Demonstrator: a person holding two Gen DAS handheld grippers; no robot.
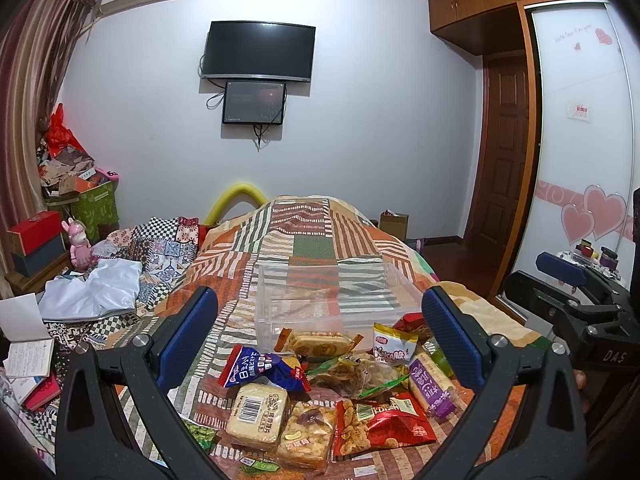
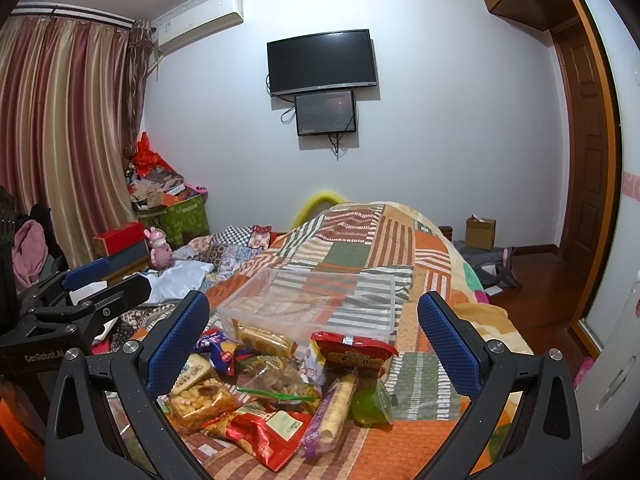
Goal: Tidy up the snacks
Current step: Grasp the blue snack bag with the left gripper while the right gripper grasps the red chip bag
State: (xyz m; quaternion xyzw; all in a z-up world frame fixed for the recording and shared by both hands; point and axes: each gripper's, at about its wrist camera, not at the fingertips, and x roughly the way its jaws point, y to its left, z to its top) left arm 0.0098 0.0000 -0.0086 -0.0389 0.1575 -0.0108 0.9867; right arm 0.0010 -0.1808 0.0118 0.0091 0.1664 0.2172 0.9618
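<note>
A pile of wrapped snacks (image 1: 320, 392) lies on the patchwork bedspread, also in the right wrist view (image 2: 272, 388). It includes a red chip bag (image 1: 384, 424), a blue packet (image 1: 264, 368), a pale biscuit pack (image 1: 258, 414) and a purple wafer pack (image 1: 432, 388). Just behind the pile sits an empty clear plastic bin (image 1: 332, 300), also in the right wrist view (image 2: 316, 304). My left gripper (image 1: 320, 332) is open and empty above the pile. My right gripper (image 2: 314, 344) is open and empty above the pile, and it also shows at the right edge of the left wrist view (image 1: 568, 280).
The bedspread (image 1: 316, 236) rises into a hump behind the bin. Clothes and a quilt (image 1: 120, 272) lie to the left, with notebooks (image 1: 28, 344) at the left edge. Boxes (image 1: 80, 200) are stacked in the far left corner. A wardrobe (image 1: 580, 160) stands at right.
</note>
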